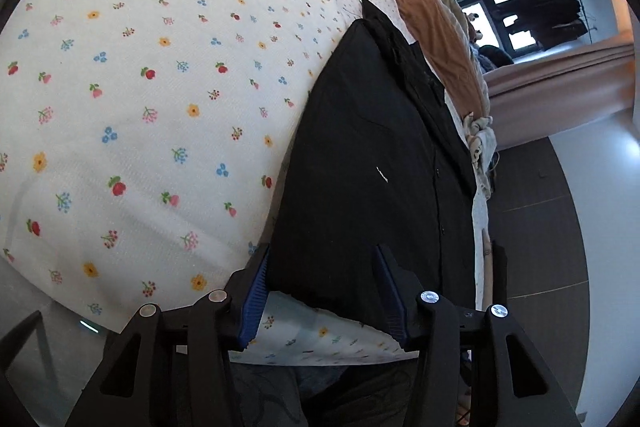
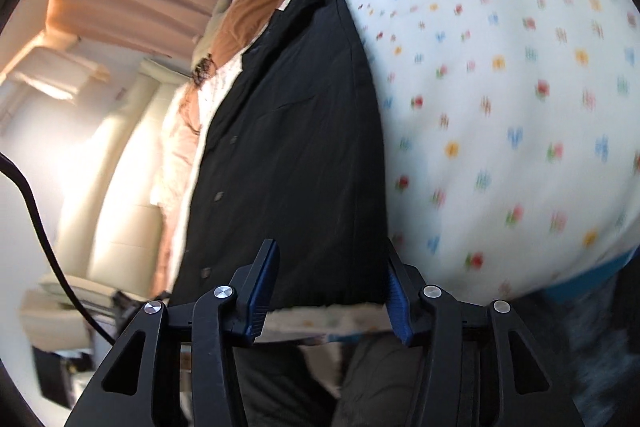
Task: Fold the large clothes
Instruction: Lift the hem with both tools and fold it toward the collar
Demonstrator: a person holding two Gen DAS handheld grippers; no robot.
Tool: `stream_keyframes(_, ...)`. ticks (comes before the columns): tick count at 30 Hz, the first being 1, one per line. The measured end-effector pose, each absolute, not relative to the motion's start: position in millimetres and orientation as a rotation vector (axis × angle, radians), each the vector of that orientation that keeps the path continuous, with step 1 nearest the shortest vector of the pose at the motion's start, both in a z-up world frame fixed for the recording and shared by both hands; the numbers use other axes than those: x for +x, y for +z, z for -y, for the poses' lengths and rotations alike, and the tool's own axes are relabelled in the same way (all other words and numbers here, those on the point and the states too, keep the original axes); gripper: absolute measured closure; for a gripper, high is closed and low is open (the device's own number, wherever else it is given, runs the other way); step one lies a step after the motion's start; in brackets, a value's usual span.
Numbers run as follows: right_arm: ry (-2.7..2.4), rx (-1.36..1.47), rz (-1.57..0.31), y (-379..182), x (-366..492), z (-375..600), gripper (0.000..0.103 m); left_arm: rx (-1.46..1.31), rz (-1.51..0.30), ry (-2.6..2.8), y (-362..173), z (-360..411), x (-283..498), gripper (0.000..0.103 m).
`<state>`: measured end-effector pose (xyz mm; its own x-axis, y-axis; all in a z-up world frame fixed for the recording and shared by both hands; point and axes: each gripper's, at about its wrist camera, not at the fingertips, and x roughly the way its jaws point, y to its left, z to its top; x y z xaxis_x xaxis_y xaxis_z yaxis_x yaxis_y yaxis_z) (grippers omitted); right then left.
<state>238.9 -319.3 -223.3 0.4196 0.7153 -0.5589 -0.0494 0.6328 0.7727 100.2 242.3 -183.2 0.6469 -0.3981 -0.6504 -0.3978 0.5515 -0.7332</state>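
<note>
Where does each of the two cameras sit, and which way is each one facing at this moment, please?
Left wrist: sits on the left gripper, looking along its open fingers at the black garment on the floral sheet; window beyond at right.
Right wrist: sits on the right gripper, open too, facing the black garment with the floral sheet to its right; image blurred.
Shared: both see the garment's near edge, the sheet, the orange blanket and the window.

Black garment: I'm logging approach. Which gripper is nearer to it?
About equal; I cannot pick one. Left gripper and right gripper each stand open at the black garment's near hem on the floral sheet.
</note>
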Motion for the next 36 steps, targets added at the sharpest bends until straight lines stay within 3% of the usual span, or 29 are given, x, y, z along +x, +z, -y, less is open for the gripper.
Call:
stream_keyframes(9, 0.534, 0.819, -0.987, -222, 242, 313, 0.052, -1.079, -0.88, -0.003, -188, -241, 118, 0.051)
stream_keyframes(10, 0.509, 0.803, -0.987, -221, 245, 310, 0.054, -1.076, -0.881, -0.001, -188, -240, 119, 0.052)
stream_keyframes(12, 0.477, 0.78, -0.992, -219, 246, 308, 0.063, -1.041, -0.893, 0.025, -188, -236, 122, 0.062)
stream_keyframes(15, 0.461, 0.785, -0.983, -218, 250, 308, 0.069, -1.036, -0.891, 0.051, -192, -234, 121, 0.072)
stream_keyframes(18, 0.422, 0.79, -0.993, -223, 253, 307, 0.082, -1.081, -0.88, 0.07, -196, -238, 117, 0.083)
stream_keyframes(19, 0.408, 0.794, -0.995, -224, 255, 308, 0.09, -1.088, -0.872, 0.073, -196, -239, 116, 0.085)
stream_keyframes(21, 0.371, 0.81, -0.989, -224, 259, 309, 0.093, -1.076, -0.853, 0.075, -191, -237, 112, 0.088)
stream_keyframes(36, 0.365, 0.78, -0.823, -147, 228, 313, 0.097, -1.055, -0.75, 0.064, -115, -226, 81, 0.095)
